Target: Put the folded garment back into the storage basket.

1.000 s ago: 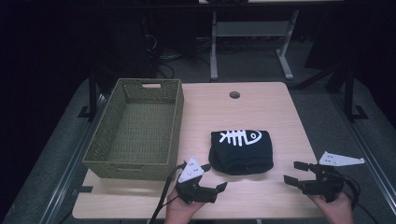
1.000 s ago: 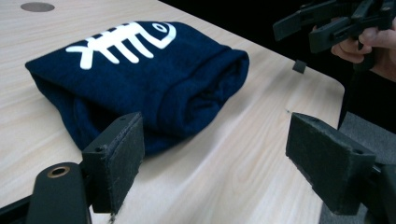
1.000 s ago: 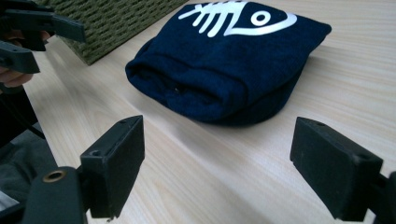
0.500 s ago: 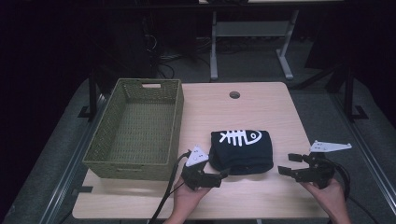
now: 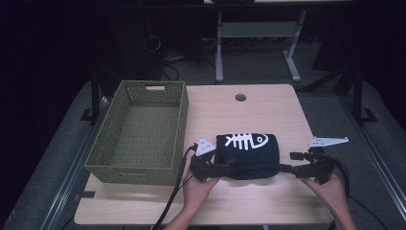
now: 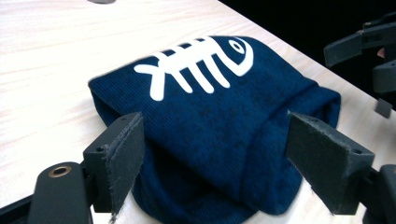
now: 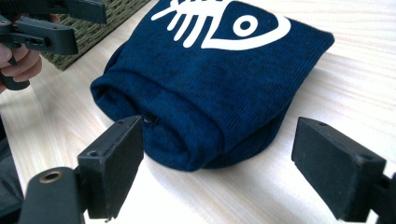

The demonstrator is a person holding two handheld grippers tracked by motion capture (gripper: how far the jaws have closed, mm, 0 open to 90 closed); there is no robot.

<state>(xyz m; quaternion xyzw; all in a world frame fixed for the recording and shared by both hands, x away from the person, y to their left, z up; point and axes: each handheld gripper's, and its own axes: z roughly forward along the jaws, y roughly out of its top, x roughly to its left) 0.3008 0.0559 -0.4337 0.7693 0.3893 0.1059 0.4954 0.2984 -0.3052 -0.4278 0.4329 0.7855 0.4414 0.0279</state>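
A folded navy cloth bundle (image 5: pixel 249 154) with a white fish-skeleton print lies on the wooden table (image 5: pixel 268 110), right of the basket. My left gripper (image 5: pixel 221 167) sits at the bundle's left end. In the left gripper view it is open (image 6: pixel 224 158), its pads on either side of the navy bundle (image 6: pixel 219 121). My right gripper (image 5: pixel 292 162) is at the bundle's right end. It is open too (image 7: pixel 226 163), with the rolled end of the bundle (image 7: pixel 201 93) just ahead between its pads. Each gripper's view shows the other gripper beyond the cloth.
A green woven basket (image 5: pixel 139 129) stands at the table's left side, with nothing in it. A round cable hole (image 5: pixel 241 97) lies at the table's far middle. Dark floor and metal table legs (image 5: pixel 220 43) lie beyond. The table's right edge is near my right hand (image 5: pixel 330 191).
Both grippers have moved from near the table's front edge inward and up to the two ends of the navy bundle. The bundle has not moved.
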